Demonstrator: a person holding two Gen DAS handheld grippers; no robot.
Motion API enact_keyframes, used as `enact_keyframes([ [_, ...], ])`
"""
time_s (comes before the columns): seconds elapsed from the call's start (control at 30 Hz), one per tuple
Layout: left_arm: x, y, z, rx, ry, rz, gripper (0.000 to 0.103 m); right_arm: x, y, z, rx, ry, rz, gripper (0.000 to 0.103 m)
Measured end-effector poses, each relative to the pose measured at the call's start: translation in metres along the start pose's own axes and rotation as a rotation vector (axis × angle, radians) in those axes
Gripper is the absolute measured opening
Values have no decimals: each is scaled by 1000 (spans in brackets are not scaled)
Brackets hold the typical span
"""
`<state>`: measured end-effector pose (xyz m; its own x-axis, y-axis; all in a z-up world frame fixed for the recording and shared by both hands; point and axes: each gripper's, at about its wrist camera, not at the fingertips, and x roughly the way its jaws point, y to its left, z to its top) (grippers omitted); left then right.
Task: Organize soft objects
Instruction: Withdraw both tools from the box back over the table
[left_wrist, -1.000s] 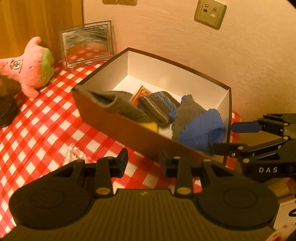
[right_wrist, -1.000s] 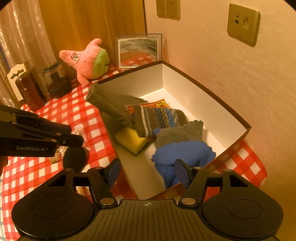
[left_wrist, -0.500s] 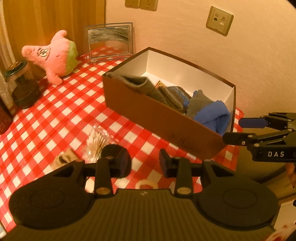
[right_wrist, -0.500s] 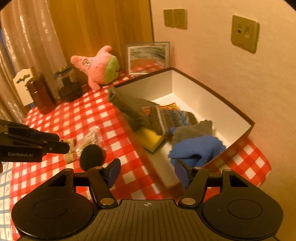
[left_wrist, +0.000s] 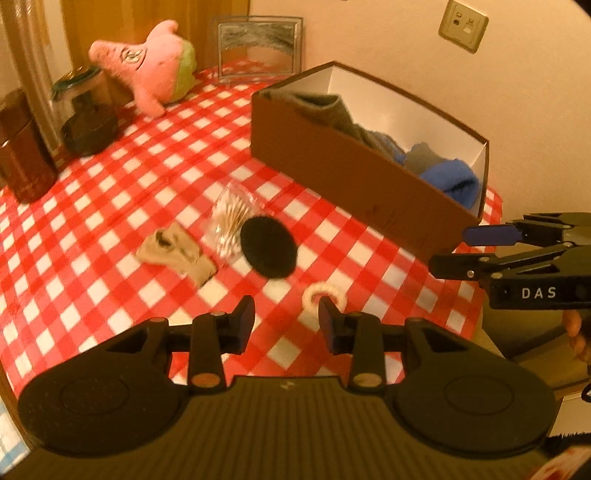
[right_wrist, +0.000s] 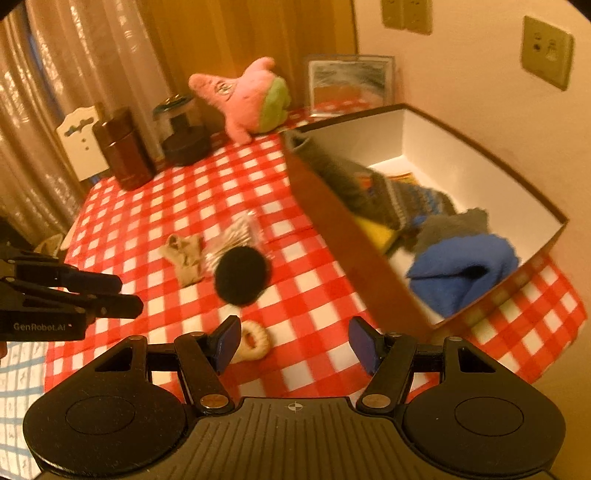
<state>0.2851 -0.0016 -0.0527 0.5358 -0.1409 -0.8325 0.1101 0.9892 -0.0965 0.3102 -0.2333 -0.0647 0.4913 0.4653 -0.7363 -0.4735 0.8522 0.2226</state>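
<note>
Above the checked tablecloth (left_wrist: 110, 192), both my grippers (left_wrist: 286, 321) (right_wrist: 291, 341) hang open and empty beside the box (right_wrist: 332, 229) of socks (right_wrist: 461, 269).

Both tools are matte black plastic — ribbed housing, two round discs, brass screws at the finger pivots. The left gripper (left_wrist: 286, 325) reads "GenRobot.AI" on its side, the right gripper (right_wrist: 293, 345) "DAS" — blue pads (right_wrist: 226, 341) line the fingers.

Both grippers, left (left_wrist: 286, 321) and right (right_wrist: 293, 341), have pulled back from the box (left_wrist: 354, 177), empty.
</note>
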Motion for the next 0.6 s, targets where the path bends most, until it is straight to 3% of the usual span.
enact_keyframes([
  [0.6, 6, 31, -36, -87, 47, 87, 35, 49, 38, -18, -43, 64, 85, 64],
])
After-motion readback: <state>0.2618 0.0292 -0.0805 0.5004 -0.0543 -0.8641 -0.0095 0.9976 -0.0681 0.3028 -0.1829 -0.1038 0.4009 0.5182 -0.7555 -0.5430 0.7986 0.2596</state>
